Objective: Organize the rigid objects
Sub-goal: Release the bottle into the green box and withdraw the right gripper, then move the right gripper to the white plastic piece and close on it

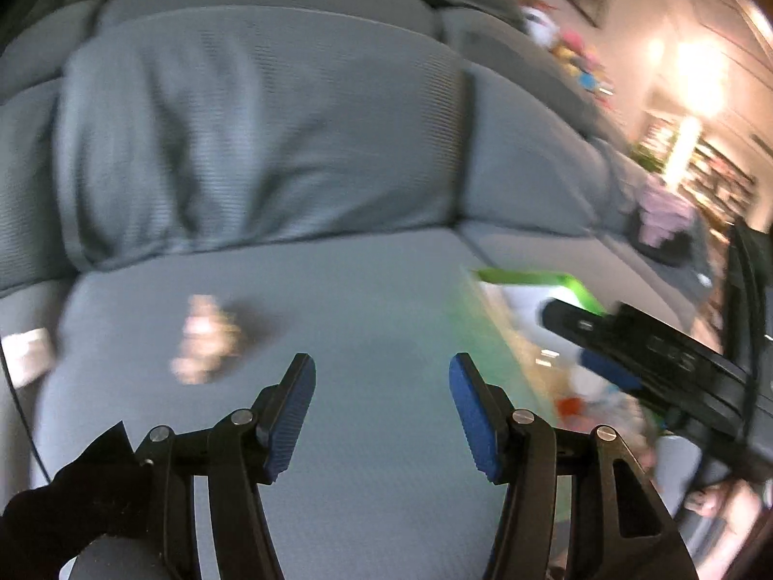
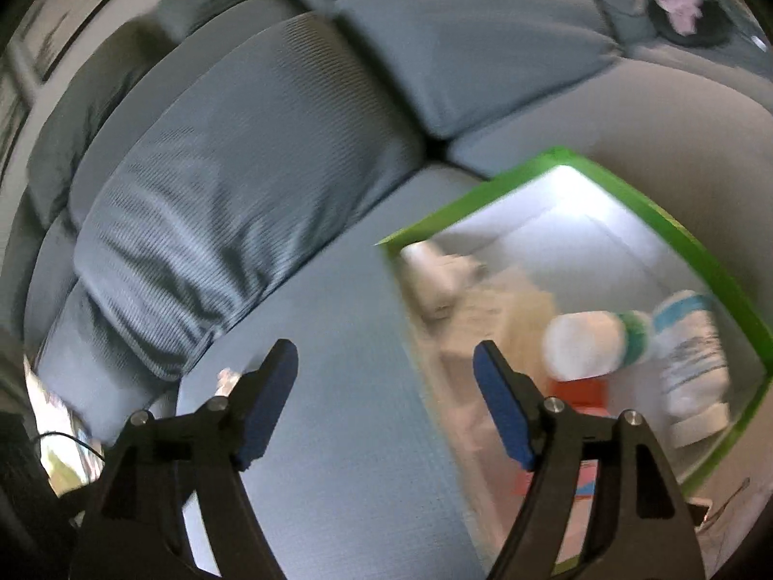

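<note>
A green-rimmed bin [image 2: 642, 198] sits on the grey sofa seat, at right in both views; its rim also shows in the left wrist view [image 1: 575, 285]. Inside lie a white bottle with a green band [image 2: 589, 343], a white jar with blue print [image 2: 691, 357], a red box [image 2: 579, 394] and pale items. A small blurred pale object [image 1: 207, 338] lies on the seat to the left. My left gripper [image 1: 381, 415] is open and empty above the seat. My right gripper [image 2: 386, 411] is open and empty, over the bin's left edge; it also shows in the left wrist view [image 1: 642, 353].
Grey back cushions [image 1: 261, 130] rise behind the seat. A purple cloth on a dark object [image 1: 662, 222] lies further along the sofa. A white object [image 1: 26, 353] sits at the seat's left edge. Colourful toys [image 1: 575, 53] line the sofa back.
</note>
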### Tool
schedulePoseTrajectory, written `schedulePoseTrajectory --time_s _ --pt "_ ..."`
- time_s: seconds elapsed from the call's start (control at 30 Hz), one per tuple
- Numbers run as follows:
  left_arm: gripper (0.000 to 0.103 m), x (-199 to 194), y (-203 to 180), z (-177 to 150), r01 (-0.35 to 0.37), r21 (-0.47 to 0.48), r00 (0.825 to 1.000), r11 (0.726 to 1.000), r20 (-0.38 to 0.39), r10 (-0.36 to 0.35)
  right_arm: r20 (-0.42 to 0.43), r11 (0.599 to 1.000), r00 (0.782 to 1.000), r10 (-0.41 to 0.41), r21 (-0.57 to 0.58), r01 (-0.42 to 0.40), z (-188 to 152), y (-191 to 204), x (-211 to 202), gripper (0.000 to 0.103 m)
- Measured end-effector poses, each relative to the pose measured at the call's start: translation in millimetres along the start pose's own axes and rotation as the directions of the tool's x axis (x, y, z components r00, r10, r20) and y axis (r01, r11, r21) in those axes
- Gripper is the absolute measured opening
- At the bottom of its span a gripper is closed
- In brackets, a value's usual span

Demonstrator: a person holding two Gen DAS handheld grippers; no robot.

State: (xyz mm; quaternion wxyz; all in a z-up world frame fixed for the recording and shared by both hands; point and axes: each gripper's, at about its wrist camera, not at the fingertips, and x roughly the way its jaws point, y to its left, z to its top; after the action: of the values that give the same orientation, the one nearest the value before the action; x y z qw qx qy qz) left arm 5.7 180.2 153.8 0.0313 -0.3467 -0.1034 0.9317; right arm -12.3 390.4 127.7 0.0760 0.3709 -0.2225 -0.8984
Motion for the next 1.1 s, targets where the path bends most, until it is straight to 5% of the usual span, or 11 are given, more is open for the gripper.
schedulePoseTrajectory --time_s 0.1,0.2,0.4,0.5,0.63,0.83,1.1 --pt "0.058 -17 40 0 -0.134 -0.06 0.99 0.989 0.033 0.136 -0.01 0.995 0.999 0.041 -0.09 -0.041 -7 37 4 0.079" --pt "0.058 -32 89 -5 -0.271 -0.141 0.96 0.952 0.034 0.278 -0.023 0.978 0.996 0.085 -0.19 -0.088 -17 76 7 0.082" --pt "0.059 -70 191 -21 -0.504 -0.278 0.853 0.818 -0.012 0.521 -0.118 0.916 0.982 0.15 -0.357 -0.182 -45 150 24 0.082" --pt "0.071 -78 231 -31 -0.553 -0.334 0.818 0.763 -0.049 0.572 -0.208 0.882 0.956 0.207 -0.383 -0.274 -60 186 41 0.081" --pt "0.071 -78 283 -44 -0.641 -0.366 0.754 0.675 -0.137 0.642 -0.301 0.838 0.929 0.216 -0.432 -0.334 -83 231 61 0.081" --pt "0.072 -78 332 -63 -0.63 -0.422 0.767 0.652 -0.208 0.607 -0.384 0.782 0.902 0.196 -0.494 -0.38 -104 296 95 0.081" --pt "0.072 -74 374 -76 -0.697 -0.422 0.712 0.579 -0.31 0.631 -0.554 0.687 0.809 0.198 -0.51 -0.518 -137 378 168 0.081"
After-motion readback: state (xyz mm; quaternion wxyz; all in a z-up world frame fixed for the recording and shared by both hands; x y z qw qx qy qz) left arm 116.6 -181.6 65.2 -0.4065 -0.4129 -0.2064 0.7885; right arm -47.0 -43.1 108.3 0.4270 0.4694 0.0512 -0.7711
